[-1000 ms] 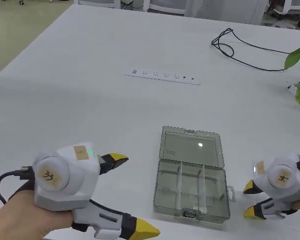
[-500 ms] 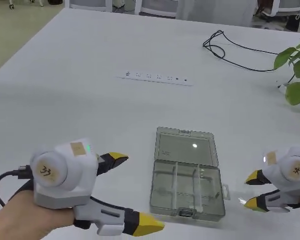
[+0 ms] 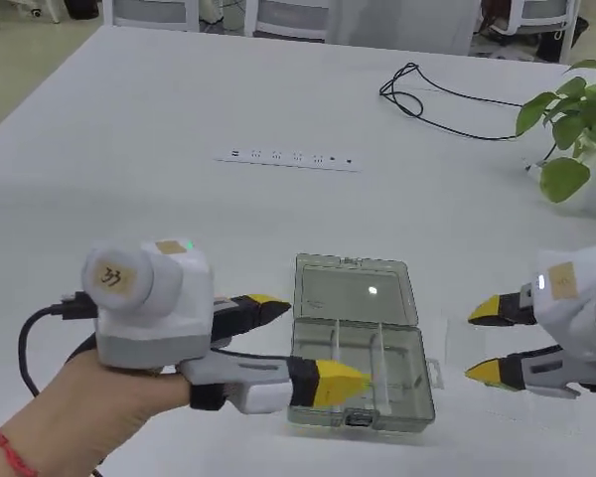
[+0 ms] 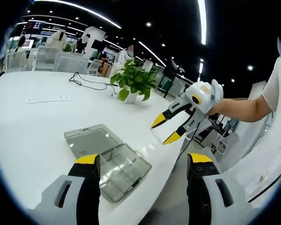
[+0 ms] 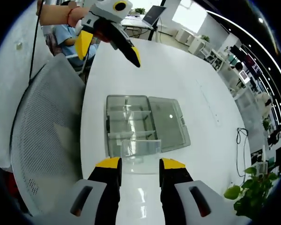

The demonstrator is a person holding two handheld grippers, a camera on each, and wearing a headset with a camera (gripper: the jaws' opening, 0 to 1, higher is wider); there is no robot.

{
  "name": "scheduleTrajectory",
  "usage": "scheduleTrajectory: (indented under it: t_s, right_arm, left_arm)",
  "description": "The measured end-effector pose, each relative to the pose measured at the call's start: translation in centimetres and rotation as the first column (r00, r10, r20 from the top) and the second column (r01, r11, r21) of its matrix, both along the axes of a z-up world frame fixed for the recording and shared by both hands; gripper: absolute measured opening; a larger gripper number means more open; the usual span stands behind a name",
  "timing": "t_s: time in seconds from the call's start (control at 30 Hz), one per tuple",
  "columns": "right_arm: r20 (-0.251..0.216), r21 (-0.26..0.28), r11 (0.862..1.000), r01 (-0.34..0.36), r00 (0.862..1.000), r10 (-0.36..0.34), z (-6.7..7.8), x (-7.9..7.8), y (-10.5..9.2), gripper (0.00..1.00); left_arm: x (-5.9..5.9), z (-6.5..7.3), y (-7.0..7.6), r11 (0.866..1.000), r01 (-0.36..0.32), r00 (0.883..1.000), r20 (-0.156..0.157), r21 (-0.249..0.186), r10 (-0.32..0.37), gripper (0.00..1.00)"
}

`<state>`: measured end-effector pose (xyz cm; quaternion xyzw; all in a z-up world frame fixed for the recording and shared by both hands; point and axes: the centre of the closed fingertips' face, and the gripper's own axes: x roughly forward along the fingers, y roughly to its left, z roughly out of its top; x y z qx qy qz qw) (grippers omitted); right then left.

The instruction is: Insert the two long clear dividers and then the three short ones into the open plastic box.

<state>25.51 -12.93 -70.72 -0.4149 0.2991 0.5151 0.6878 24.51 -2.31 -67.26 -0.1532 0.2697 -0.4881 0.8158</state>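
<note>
The clear plastic box lies open on the white table, its lid flat behind the base. Two long clear dividers stand inside, running front to back. A short clear divider lies flat on the table against the box's right side. My left gripper is open at the box's left front corner, its lower jaw over the box rim. My right gripper hovers open to the right of the box, nothing between its jaws. The left gripper view holds the box and the right gripper.
A white power strip lies behind the box, and a black cable coils at the far right. A green plant stands at the right edge. A grey mesh chair sits beyond the table's near edge.
My left gripper has moved right and forward until its lower jaw overlaps the box's front left corner. The right gripper has lifted a little. The head camera has shifted too.
</note>
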Motion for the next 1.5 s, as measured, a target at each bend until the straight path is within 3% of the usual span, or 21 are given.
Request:
scheduleTrajectory:
  t_s: [0.07,0.13,0.2,0.47,0.57,0.83,1.17,1.5]
  right_arm:
    - [0.016,0.016,1.0,-0.02,1.0,0.02,1.0,-0.4,1.0,0.33]
    - [0.023,0.028,0.999,-0.03,0.999,0.029,1.7,-0.8,1.8,0.33]
    - [0.039,0.034,0.998,-0.043,0.998,0.042,2.5,-1.2,2.7,0.33]
    - [0.069,0.041,0.996,-0.081,0.995,0.078,4.1,-2.4,4.8,0.33]
    - [0.078,0.045,0.995,-0.09,0.993,0.086,4.6,-2.8,5.4,0.33]
    - [0.095,0.046,0.993,-0.105,0.99,0.1,5.1,-3.5,6.3,0.33]
    - [0.107,0.024,0.994,-0.109,0.989,0.106,5.1,-3.7,6.1,0.33]
    - [0.12,0.02,0.993,-0.112,0.987,0.109,5.2,-3.7,6.1,0.33]
  left_arm:
    - [0.1,0.3,-0.6,0.999,-0.01,0.998,-0.057,-0.036,0.008,0.68]
    - [0.1,0.6,-1.1,0.999,-0.002,0.998,-0.058,-0.052,-0.001,0.66]
    - [0.0,0.8,-1.6,0.998,0.001,0.997,-0.08,-0.067,-0.006,0.62]
    - [-0.7,0.9,-3.2,0.991,0.002,0.978,-0.205,-0.132,-0.029,0.42]
    - [-1.3,1.1,-3.9,0.987,0.023,0.971,-0.233,-0.159,-0.06,0.33]
    - [-2.1,1.3,-4.8,0.982,0.048,0.96,-0.262,-0.18,-0.095,0.14]
    - [-2.6,1.5,-5.2,0.978,0.066,0.955,-0.272,-0.198,-0.12,0.0]
    - [-2.6,1.6,-5.2,0.973,0.031,0.947,-0.304,-0.231,-0.103,0.0]
